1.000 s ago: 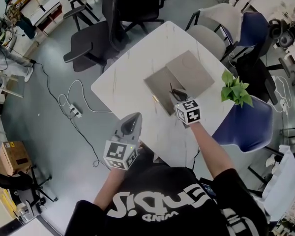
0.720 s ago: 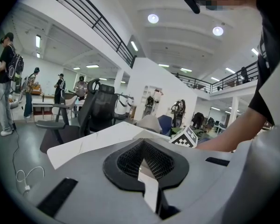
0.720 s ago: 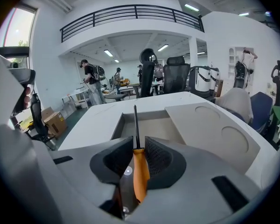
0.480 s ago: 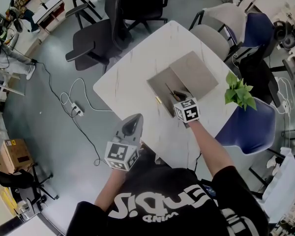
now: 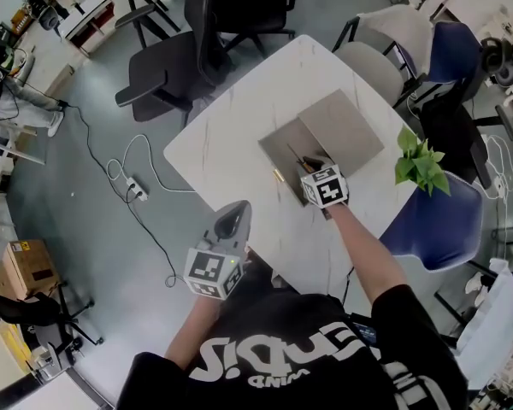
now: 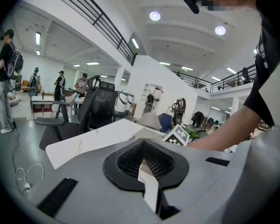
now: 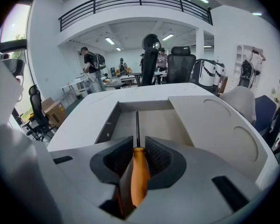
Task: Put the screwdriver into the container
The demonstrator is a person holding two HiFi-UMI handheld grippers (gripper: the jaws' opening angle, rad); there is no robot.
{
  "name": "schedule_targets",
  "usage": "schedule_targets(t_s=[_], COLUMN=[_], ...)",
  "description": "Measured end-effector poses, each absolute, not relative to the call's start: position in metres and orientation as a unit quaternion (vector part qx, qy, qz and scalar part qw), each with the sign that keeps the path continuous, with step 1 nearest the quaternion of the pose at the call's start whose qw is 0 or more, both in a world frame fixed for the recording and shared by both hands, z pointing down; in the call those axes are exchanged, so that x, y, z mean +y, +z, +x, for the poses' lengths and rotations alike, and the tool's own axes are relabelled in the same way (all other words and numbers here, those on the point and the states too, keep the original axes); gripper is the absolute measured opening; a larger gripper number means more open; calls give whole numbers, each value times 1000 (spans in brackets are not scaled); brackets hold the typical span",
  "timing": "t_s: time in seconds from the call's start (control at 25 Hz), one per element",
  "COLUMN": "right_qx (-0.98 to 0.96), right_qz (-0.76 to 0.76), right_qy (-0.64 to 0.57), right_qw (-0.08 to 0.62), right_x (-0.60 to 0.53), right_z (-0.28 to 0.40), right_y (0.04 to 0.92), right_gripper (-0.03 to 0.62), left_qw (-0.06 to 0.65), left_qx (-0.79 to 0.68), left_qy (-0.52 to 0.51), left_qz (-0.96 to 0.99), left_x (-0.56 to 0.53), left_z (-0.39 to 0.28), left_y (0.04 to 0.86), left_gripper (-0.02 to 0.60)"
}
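Note:
My right gripper [image 7: 138,146] is shut on the orange handle of the screwdriver [image 7: 139,171]. Its thin dark shaft points forward over the open grey container [image 7: 154,122]. The container's flat lid [image 7: 214,125] lies joined to its right side. In the head view the right gripper [image 5: 312,167] sits at the container's [image 5: 278,148] near edge on the white table [image 5: 231,135], with the screwdriver [image 5: 296,157] reaching over the tray. My left gripper [image 5: 232,220] hangs off the table's near-left edge. It [image 6: 142,146] is shut with nothing in it.
A small brass-coloured piece [image 5: 278,176] lies on the table just left of the container. A green plant [image 5: 421,162] and a blue chair [image 5: 427,220] stand to the right. Black office chairs [image 5: 167,67] stand beyond the table. A cable and power strip [image 5: 132,193] lie on the floor at the left.
The right gripper with the screwdriver has edged slightly forward towards the container. The left gripper has hardly moved.

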State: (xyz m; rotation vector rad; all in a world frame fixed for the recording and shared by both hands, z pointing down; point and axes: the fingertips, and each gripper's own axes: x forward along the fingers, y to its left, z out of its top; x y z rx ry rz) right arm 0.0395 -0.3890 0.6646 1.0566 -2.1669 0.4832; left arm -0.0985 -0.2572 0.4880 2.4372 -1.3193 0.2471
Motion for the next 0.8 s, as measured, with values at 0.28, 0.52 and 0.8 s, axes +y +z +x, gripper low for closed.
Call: schedule_targets(t_s=[0.28,0.52,0.8], right_qx=[-825,-821,-822], right_qz=[400,391,392], right_qy=[179,175,171], right_qw=[358,377,375], right_x=[-391,-387,-388], right_z=[38,35,35], right_y=[673,677,677], right_gripper=[74,78,94], left_qw=[182,184,188], left_qx=[-468,-467,-467], left_qy=[87,87,89], left_qz=[861,860,860], left_x=[-259,-259,-257], left_z=[-100,-101,-103], left_y=[492,494,494], left_gripper=[14,14,14])
